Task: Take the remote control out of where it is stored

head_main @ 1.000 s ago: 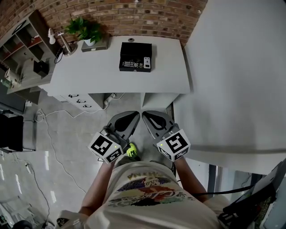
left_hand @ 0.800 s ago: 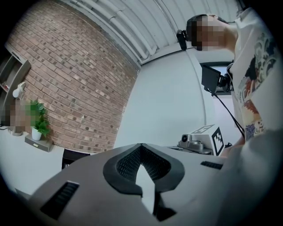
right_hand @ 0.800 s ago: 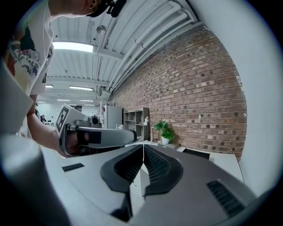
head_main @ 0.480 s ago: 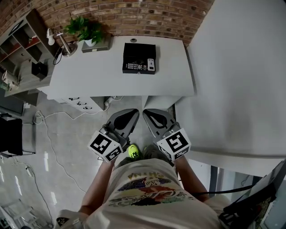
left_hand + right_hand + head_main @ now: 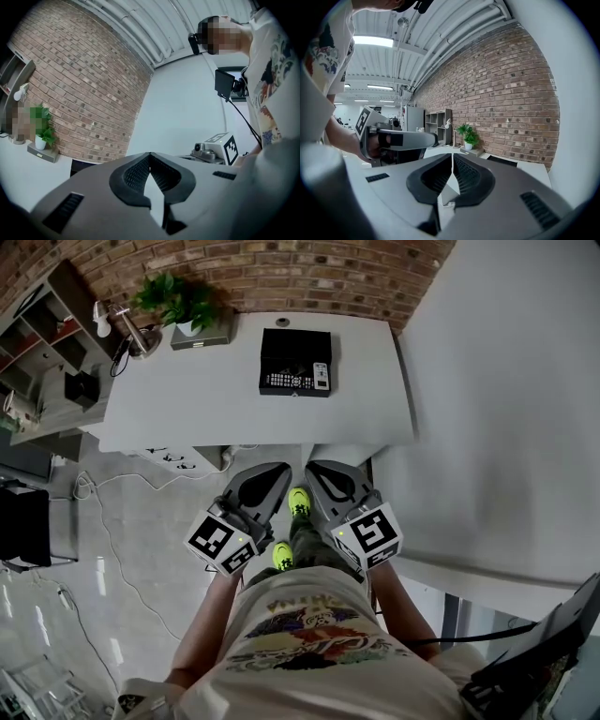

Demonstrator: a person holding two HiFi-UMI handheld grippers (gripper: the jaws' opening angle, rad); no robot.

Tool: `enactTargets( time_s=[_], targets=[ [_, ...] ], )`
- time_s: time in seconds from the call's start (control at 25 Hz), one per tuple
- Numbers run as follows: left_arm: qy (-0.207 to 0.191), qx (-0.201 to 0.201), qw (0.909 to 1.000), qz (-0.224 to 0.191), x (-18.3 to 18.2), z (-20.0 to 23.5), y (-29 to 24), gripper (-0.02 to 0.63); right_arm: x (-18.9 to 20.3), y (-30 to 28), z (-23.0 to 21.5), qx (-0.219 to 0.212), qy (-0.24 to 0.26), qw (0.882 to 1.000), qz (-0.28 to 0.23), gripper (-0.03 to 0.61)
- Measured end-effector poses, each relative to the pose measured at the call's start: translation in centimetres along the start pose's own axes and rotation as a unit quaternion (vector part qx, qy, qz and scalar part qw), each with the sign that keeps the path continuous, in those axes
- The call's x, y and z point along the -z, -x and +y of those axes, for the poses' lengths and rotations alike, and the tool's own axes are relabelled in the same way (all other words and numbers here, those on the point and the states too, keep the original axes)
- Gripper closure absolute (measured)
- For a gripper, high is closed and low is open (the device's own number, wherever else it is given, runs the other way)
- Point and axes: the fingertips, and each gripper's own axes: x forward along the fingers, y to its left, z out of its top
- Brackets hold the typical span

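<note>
Left tongs and right tongs were pressed together, empty. The remote control in the black box looked light and stiff, best pinched across its long edges.

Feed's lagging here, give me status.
Left gripper, right gripper shut, empty. Remote control in black box on desk, untouched. Approach looks clear.

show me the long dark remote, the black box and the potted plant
long dark remote [image 5: 284, 381], head view, its button face
black box [image 5: 292, 345], head view, bare upper half
potted plant [image 5: 176, 298], head view, its leaves
</note>
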Motion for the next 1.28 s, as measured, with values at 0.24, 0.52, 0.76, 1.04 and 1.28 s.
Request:
enactTargets(
  time_s=[0.24, 0.52, 0.76, 1.04, 1.28],
  targets=[
    [-0.002, -0.003, 0.9999, 0.011, -0.5, 2.7, -1.4, 0.611, -0.3, -2.5, -2.1, 0.002, -0.003, 1.0, 0.005, 0.571],
    [-0.012, -0.012, 0.9994, 0.029, -0.8, 6.2, -3.5, 0.611, -0.8, -5.2, -4.9, -0.001, -0.026, 1.0, 0.003, 0.571],
    [-0.013, -0.02, 0.999, 0.037, -1.0, 9.3, -6.1, 0.611, -1.1, -8.1, -7.6, -0.012, -0.026, 1.0, 0.012, 0.571],
    [-0.006, -0.027, 0.9988, 0.04, -1.3, 12.9, -9.9, 0.611, -1.7, -11.3, -11.6, -0.022, -0.026, 0.999, 0.016, 0.571],
    [-0.007, -0.026, 0.9987, 0.044, -1.3, 15.3, -13.0, 0.611, -1.9, -13.5, -14.6, -0.032, -0.032, 0.999, 0.015, 0.571]
  ],
)
